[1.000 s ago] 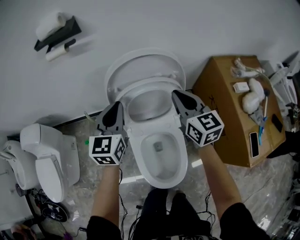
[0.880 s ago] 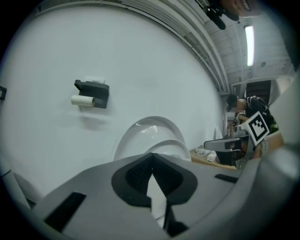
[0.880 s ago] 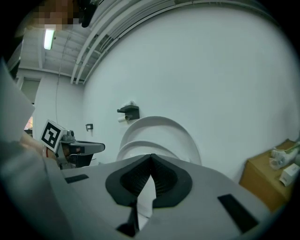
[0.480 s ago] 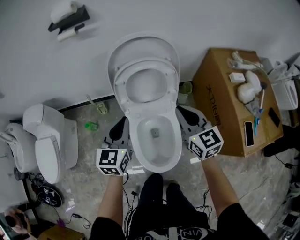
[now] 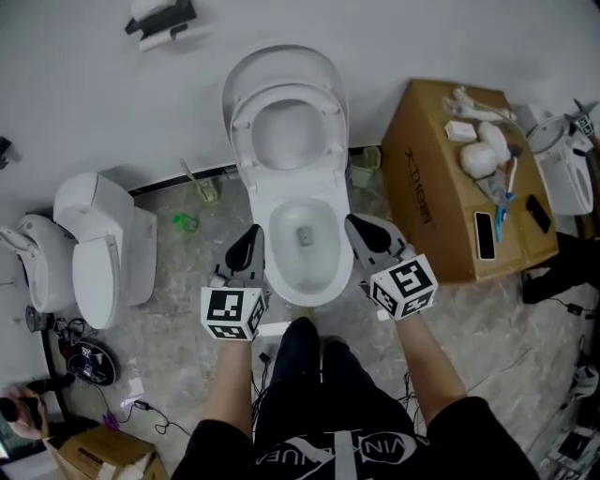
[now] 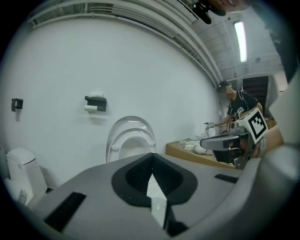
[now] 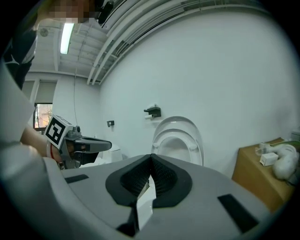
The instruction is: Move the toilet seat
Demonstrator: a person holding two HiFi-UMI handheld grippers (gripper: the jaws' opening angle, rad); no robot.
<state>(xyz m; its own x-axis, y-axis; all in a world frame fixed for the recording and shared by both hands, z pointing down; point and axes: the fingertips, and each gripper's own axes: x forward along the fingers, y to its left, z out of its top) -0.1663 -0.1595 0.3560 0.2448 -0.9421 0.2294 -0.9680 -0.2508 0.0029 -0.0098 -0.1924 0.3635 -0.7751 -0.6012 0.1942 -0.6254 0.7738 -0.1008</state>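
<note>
The white toilet [image 5: 302, 239] stands against the wall with its bowl uncovered. Its ring seat [image 5: 286, 131] is raised and leans on the upright lid [image 5: 281, 66]. My left gripper [image 5: 251, 246] hovers by the bowl's left front rim, shut and empty. My right gripper [image 5: 361, 234] hovers by the right front rim, also shut and empty. Neither touches the toilet. In the left gripper view the closed jaws [image 6: 151, 157] point at the raised seat [image 6: 132, 140]. From the right gripper view, the shut jaws [image 7: 150, 157] face the seat [image 7: 177, 143] from a distance.
A second white toilet [image 5: 94, 253] sits at the left. A cardboard box [image 5: 441, 216] with small items stands to the right. A paper holder [image 5: 161, 21] hangs on the wall. A green object [image 5: 185, 222] and cables lie on the floor. A person [image 6: 239, 105] stands beyond the box.
Both grippers have drawn back from the seat's sides to the front of the bowl. The seat, tilted partway up a second ago, now rests against the lid.
</note>
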